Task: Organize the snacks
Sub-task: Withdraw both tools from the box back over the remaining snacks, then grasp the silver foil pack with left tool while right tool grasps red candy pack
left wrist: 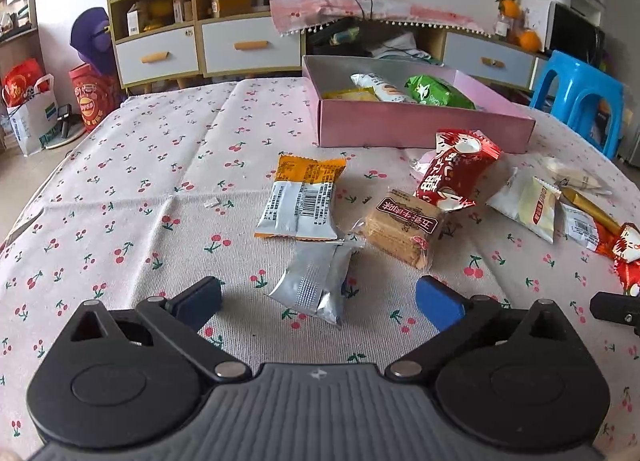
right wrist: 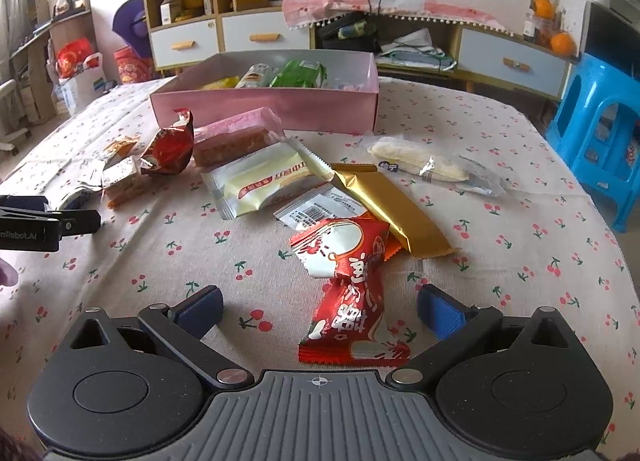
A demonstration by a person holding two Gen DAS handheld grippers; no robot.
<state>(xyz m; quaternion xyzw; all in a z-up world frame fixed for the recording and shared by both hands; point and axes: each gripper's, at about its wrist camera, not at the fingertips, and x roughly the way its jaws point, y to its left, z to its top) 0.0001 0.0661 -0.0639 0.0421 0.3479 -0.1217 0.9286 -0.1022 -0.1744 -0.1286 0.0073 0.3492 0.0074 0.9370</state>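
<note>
Woven matt tablecloth – silver packet crinkled foil, gold bar shiny; box smooth pink card – stool glossy plastic.

One pink box sits at the upper centre of the left view, with three packets visible inside: one yellow, one white, one green. Two red packets lie on the tabletop, mid right and far right edge. One silver packet lies lower centre. One gold bar shows centre right in the right view.
</note>
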